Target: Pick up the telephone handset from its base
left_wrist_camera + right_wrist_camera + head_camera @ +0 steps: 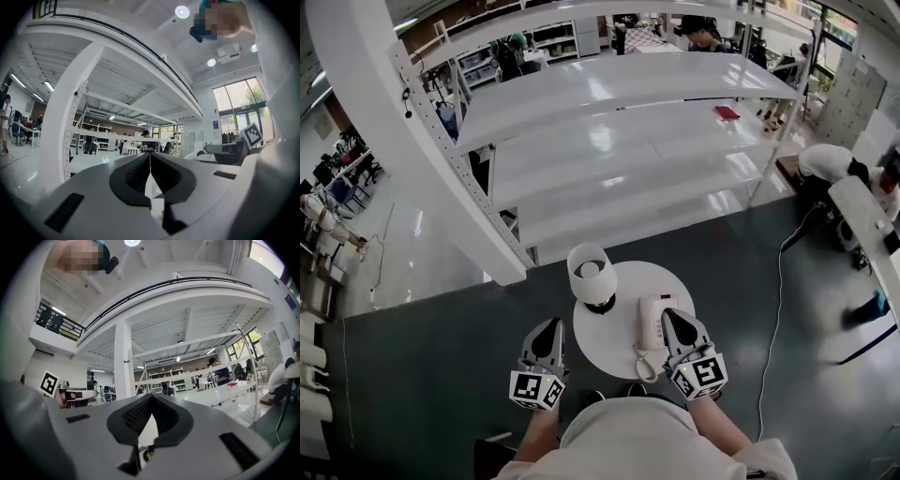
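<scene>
From the head view, the only container-like thing I see is a white open-topped cylinder (587,270) on a dark foot at the far edge of the round white worktop (609,342). A pale round shape shows inside it, and I cannot tell what that is. The telephone handset (650,323) lies on its base (656,305) on the near right part of that worktop, with the coiled cord (645,366) looping at the near edge. My left tongs (551,326) sit off the worktop's left rim, over the dark grey floor (441,356). My right tongs (671,316) sit just beside the telephone's right edge. Past the worktop stands a tall white shelving rack (609,141) with glossy shelves, and people are working farther back. In the left gripper view, the left tongs (150,157) are closed tip to tip with nothing between them, and a white rack post (70,126) rises ahead in a bright hall. In the right gripper view, the right tongs (151,397) are likewise closed and hold nothing, with a white post (123,362) and a long white shelf (220,392) beyond.
</scene>
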